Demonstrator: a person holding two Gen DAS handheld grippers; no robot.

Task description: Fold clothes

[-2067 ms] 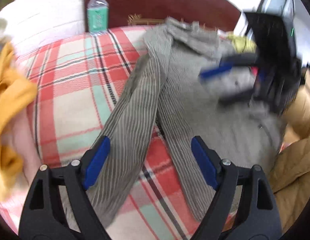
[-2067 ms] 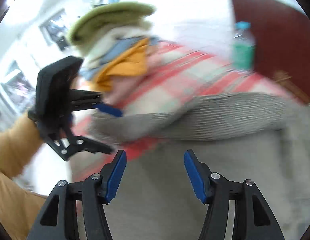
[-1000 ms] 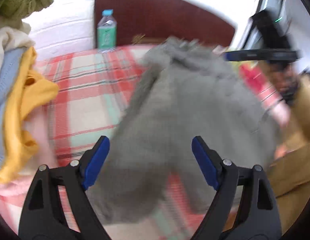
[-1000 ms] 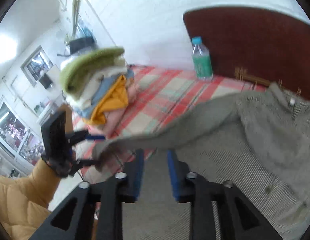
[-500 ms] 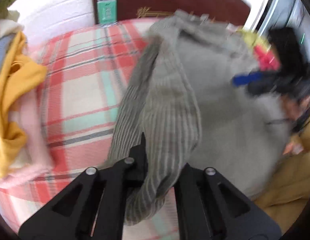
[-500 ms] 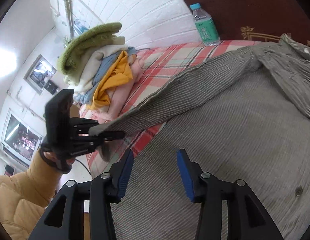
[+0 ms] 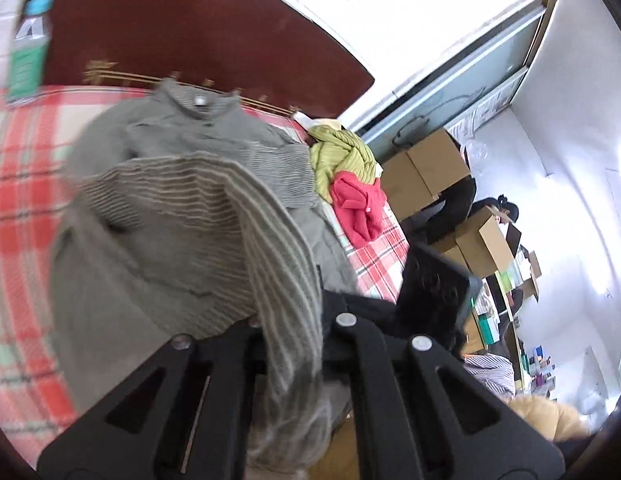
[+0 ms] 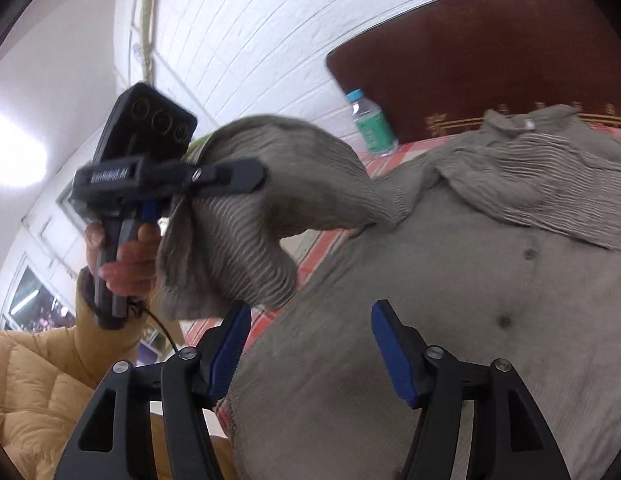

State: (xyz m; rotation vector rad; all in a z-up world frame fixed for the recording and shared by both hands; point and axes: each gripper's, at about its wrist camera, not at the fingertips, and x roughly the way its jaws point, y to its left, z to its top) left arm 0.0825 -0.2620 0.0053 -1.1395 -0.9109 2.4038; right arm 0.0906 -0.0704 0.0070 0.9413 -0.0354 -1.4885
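A grey striped shirt [image 8: 490, 280] lies collar-up on a red plaid bed [image 7: 14, 184], buttons showing. My left gripper [image 7: 292, 344] is shut on the shirt's sleeve [image 7: 214, 216]; the cloth drapes over its fingers and hides the tips. From the right wrist view that left gripper [image 8: 254, 178] holds the sleeve [image 8: 270, 208] lifted off the bed, above the shirt's left side. My right gripper [image 8: 310, 344] stands open over the shirt's lower front, nothing between its blue pads [image 8: 390, 352]. In the left wrist view only the right tool's black body [image 7: 434, 284] shows, fingers hidden.
A water bottle [image 8: 372, 122] stands by the dark red headboard [image 8: 510, 52]. Green [image 7: 342, 152] and red [image 7: 358, 204] garments lie at the bed's right edge. Cardboard boxes [image 7: 426, 168] and a person stand beyond. A tan padded sleeve [image 8: 34, 380] sits at lower left.
The left gripper closed on the sleeve end and raised it off the bed toward the shirt body. The right gripper briefly narrowed, then reopened over the shirt front.
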